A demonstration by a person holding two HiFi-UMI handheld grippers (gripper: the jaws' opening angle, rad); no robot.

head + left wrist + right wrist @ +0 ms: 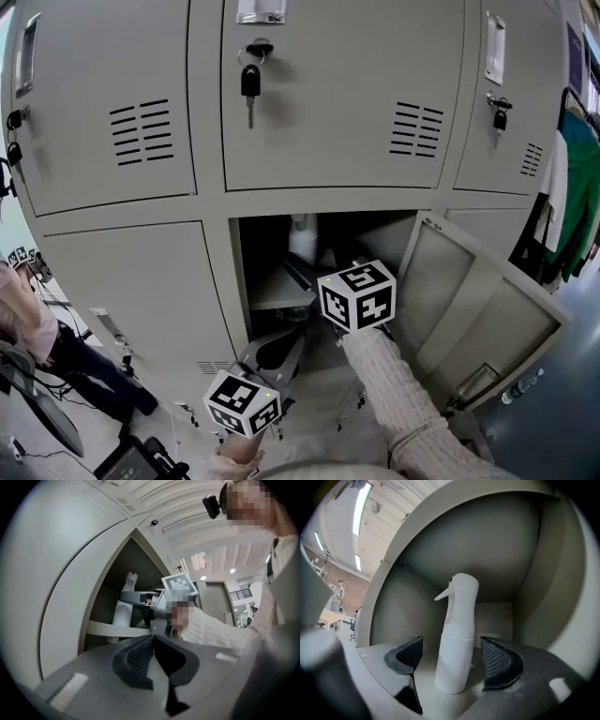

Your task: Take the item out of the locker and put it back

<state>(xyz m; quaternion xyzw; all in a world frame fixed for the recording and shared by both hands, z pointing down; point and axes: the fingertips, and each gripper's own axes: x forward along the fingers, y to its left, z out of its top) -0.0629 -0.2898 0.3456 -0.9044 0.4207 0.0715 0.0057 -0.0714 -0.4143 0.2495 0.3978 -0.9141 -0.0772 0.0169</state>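
Note:
A white spray bottle (457, 634) stands upright on the shelf inside the open lower locker (272, 234). My right gripper (454, 660) reaches into that compartment and is open, with the bottle between its two dark pads (499, 660) and a gap on each side. In the head view the bottle (302, 239) shows at the back, beyond the right gripper's marker cube (357, 295). My left gripper (152, 641) hangs lower, outside the locker. It is shut with nothing in it, and its cube (244, 401) is near the bottom.
The locker door (478, 319) hangs open to the right. A shelf (279, 298) splits the compartment. The lockers above are closed, one with a key (250, 82) in its lock. Clothes (577, 187) hang at the far right. A person (28, 328) sits at the left.

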